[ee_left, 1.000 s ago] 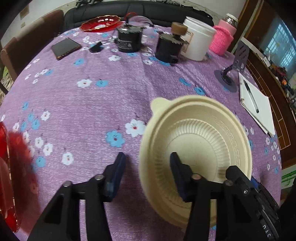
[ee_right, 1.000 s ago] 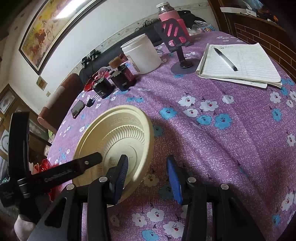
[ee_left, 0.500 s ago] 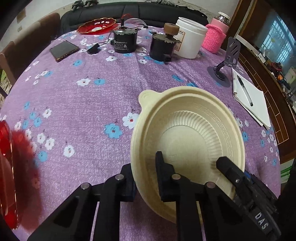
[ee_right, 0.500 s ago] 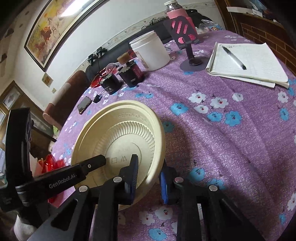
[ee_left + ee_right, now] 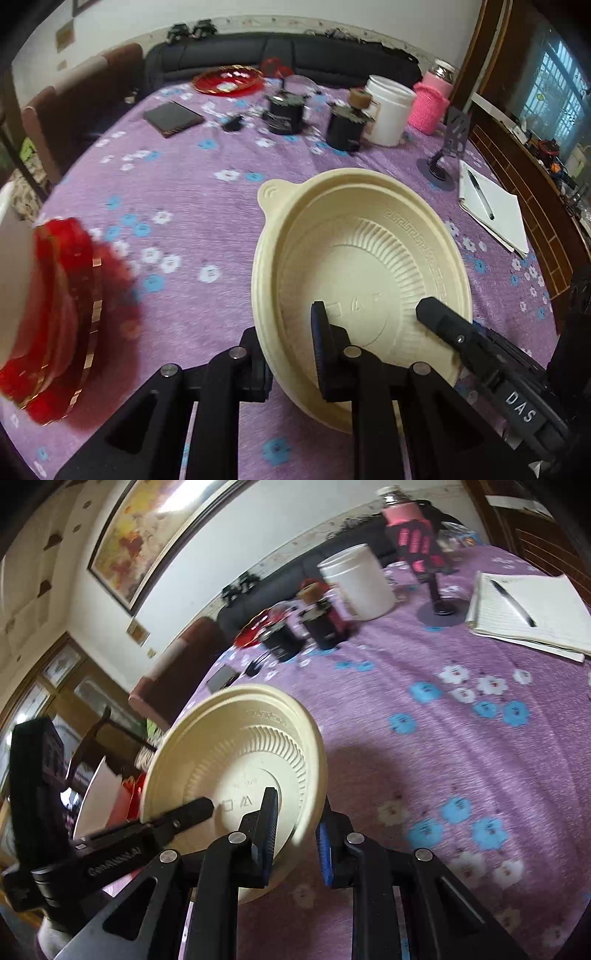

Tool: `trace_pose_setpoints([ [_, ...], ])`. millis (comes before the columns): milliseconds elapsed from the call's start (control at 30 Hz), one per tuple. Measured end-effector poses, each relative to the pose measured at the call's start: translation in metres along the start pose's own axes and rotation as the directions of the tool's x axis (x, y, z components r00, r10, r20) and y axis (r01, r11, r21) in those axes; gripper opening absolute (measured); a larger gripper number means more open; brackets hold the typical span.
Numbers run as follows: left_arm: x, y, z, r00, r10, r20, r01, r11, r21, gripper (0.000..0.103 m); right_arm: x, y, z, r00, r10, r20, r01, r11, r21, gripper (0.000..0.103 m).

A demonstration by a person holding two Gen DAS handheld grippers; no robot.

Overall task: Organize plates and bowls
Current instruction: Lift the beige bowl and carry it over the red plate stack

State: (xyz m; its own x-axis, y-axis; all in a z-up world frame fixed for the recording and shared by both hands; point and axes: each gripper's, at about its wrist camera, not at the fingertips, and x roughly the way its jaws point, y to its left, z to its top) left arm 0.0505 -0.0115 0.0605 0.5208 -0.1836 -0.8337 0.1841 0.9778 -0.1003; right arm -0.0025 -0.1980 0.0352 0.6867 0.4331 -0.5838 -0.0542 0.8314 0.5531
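A cream ribbed bowl (image 5: 362, 251) with a small tab on its rim hangs tilted above the purple flowered tablecloth (image 5: 192, 199). My left gripper (image 5: 291, 354) is shut on its near left rim, one pad inside and one outside. My right gripper (image 5: 295, 830) is shut on the opposite rim of the same bowl (image 5: 240, 746); one of its fingers (image 5: 439, 317) reaches into the bowl in the left wrist view. A stack of red plates (image 5: 62, 302) lies at the left edge, with a white dish (image 5: 11, 266) beside it.
At the far side of the table stand a red dish (image 5: 229, 79), a dark phone (image 5: 173, 118), two black jars (image 5: 286, 114), a white tub (image 5: 388, 110) and a pink-sleeved bottle (image 5: 430, 107). A phone stand (image 5: 447, 155) and a notebook with a pen (image 5: 491, 210) are on the right.
Both grippers have closed on the bowl's rim. The bowl has come up off the cloth, tilted, and the red plates now sit closer in the left wrist view.
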Motion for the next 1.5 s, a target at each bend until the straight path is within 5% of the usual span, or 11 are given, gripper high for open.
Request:
trace_pose_setpoints([
  [333,-0.051,0.038,-0.027,0.995,0.042,0.085,-0.040,0.999,-0.030,0.017,-0.013,0.060,-0.024,0.999,0.047,-0.017,-0.048,0.997,-0.064,0.022],
  [533,-0.096,0.068,-0.031,0.977,0.083,0.194,-0.072,0.995,-0.063,0.017,-0.022,0.118,-0.017,0.998,0.068,-0.003,-0.068,0.985,-0.157,0.022],
  [867,-0.141,0.153,-0.025,0.951,0.152,0.271,-0.101,0.976,-0.191,0.018,0.008,0.220,-0.010,0.994,0.100,-0.036,-0.106,0.953,-0.284,0.022],
  [1133,-0.148,0.214,-0.017,0.943,0.207,0.258,-0.139,0.956,-0.258,0.019,0.052,0.279,-0.005,0.995,0.067,-0.078,-0.091,0.929,-0.359,0.022],
  [1500,-0.116,0.270,-0.011,0.966,0.190,0.177,-0.123,0.935,-0.334,0.022,0.110,0.309,-0.014,0.988,0.003,-0.154,-0.059,0.930,-0.364,0.022],
])
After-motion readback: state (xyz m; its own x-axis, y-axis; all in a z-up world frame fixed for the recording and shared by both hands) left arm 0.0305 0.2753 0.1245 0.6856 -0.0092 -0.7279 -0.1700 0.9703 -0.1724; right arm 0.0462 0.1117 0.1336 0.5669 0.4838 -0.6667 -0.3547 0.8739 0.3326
